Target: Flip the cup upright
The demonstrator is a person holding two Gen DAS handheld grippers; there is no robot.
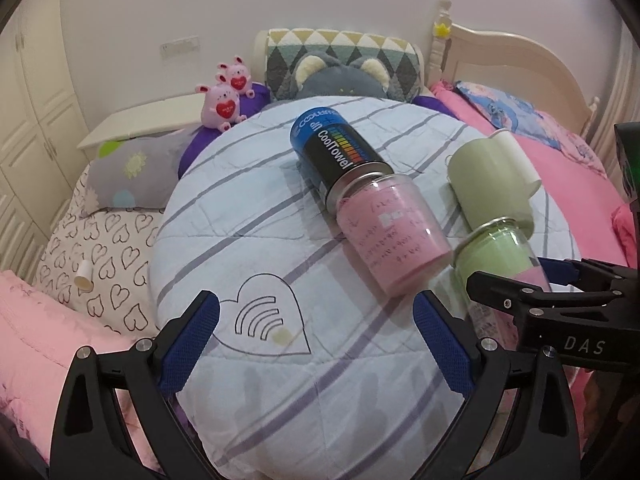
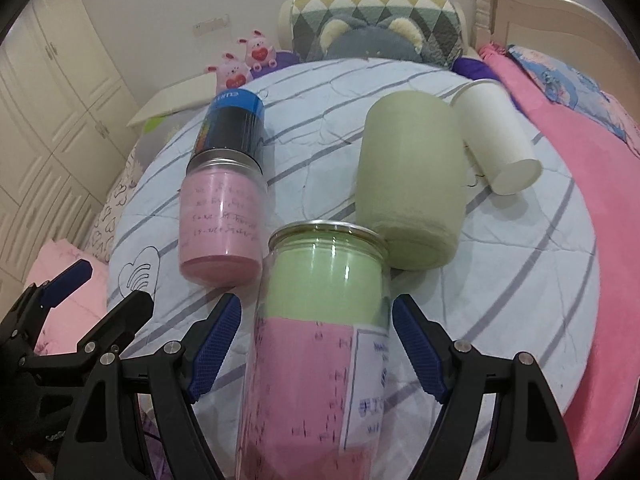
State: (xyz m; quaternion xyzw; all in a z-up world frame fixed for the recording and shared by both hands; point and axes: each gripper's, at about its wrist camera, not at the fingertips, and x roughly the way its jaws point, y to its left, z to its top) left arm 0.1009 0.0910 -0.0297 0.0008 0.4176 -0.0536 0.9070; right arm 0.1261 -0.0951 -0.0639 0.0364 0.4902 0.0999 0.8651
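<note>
My right claw (image 2: 316, 344) gapes, unclosed, astride the green-and-pink jar (image 2: 320, 344); beyond it the white cup (image 2: 494, 136) lies sideways; left claw (image 1: 316, 330) open, empty.

On the bed: two clear plastic jars (image 2: 316, 344), one blue-and-black CoolTowel can (image 1: 334, 142), one pale green cup (image 2: 412, 184), one white paper cup (image 2: 496, 136), two pink plush pigs (image 1: 222, 106).

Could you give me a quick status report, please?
Both grippers, left and right, open. White paper cup lying on its side. Clear jar between right fingers.
</note>
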